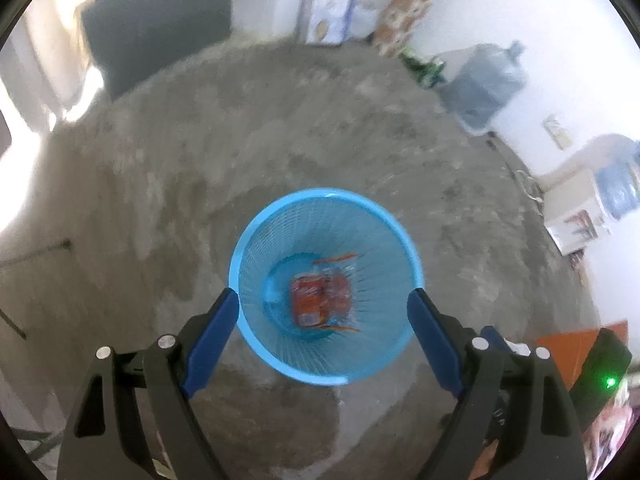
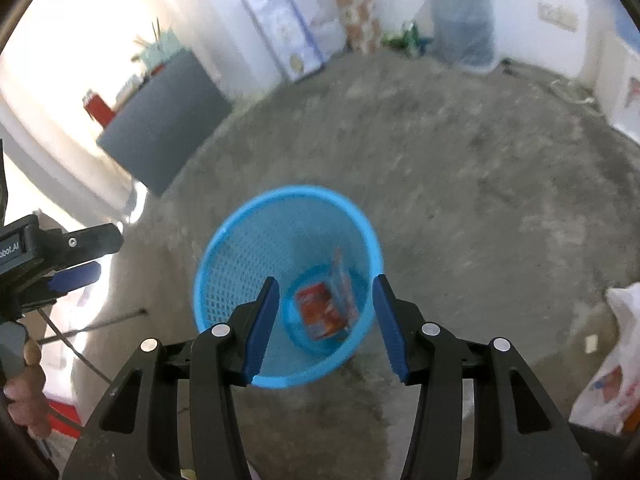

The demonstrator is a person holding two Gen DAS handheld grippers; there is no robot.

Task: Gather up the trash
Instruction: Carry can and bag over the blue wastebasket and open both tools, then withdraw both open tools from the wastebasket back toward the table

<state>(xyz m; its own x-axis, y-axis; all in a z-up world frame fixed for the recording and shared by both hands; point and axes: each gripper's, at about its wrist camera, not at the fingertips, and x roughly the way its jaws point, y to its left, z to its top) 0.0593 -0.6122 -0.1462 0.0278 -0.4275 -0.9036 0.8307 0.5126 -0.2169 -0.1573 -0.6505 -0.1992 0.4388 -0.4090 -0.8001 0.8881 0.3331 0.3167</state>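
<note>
Bare concrete floor (image 1: pixel 280 120) is seen beneath a blue basket (image 1: pixel 256 344) at lower centre, red wrappers (image 1: pixel 320 300) inside. Left tool (image 1: pixel 323 300) is spread wide, right tool (image 2: pixel 325 288) partly open; nothing is gripped.

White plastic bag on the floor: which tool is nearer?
Right. The right tool hangs with the white plastic bag to its right; the left tool is beyond the right tool's other side.

The red wrapper (image 1: pixel 320 300) at the bottom of the blue basket (image 1: pixel 256 344) is too blurry to read. The left hand-held gripper (image 2: pixel 86 254) is cut off by the left edge of the right wrist view. A white bag (image 2: pixel 612 364) at the right edge is cut off too.
</note>
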